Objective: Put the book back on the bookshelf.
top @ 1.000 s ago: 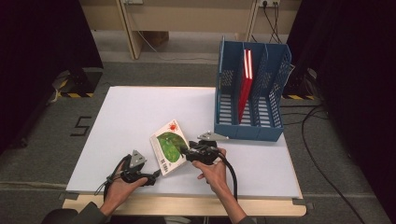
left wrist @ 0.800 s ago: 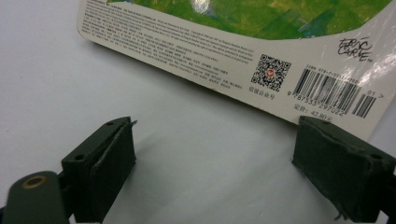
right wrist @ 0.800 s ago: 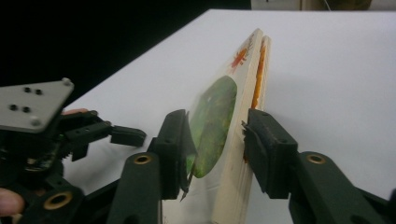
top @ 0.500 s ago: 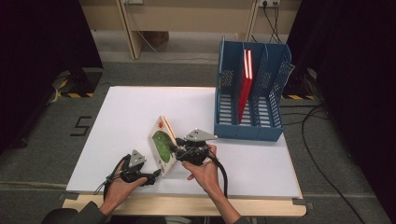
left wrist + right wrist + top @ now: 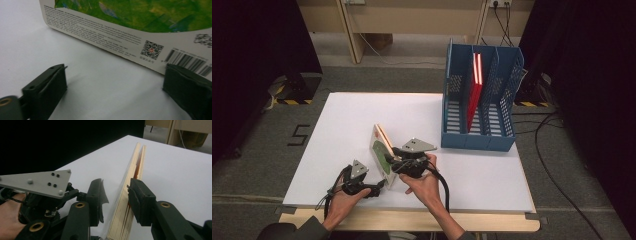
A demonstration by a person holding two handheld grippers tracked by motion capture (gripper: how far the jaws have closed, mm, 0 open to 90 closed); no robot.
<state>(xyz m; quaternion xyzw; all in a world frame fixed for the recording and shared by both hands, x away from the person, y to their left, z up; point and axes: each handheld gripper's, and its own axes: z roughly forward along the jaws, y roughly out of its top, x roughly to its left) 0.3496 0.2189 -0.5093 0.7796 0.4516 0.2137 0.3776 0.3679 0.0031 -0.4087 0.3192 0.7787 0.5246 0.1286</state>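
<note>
On the white desk (image 5: 362, 120), the book (image 5: 382, 156) is stood on edge, clamped by the right claw (image 5: 398, 161) for filing; the left claw (image 5: 379, 187) is spread, steadying its foot.

A large dark numeral "5" (image 5: 300, 135) is marked on the grey floor just off the left edge of the white table (image 5: 492, 175). In the left gripper view, the back cover of the book (image 5: 130, 27) carries a block of fine print along its white margin, too small to read, then a QR code (image 5: 151, 50) with a red dot at its centre, and beside that a barcode (image 5: 186, 60) whose digits cannot be made out.
</note>
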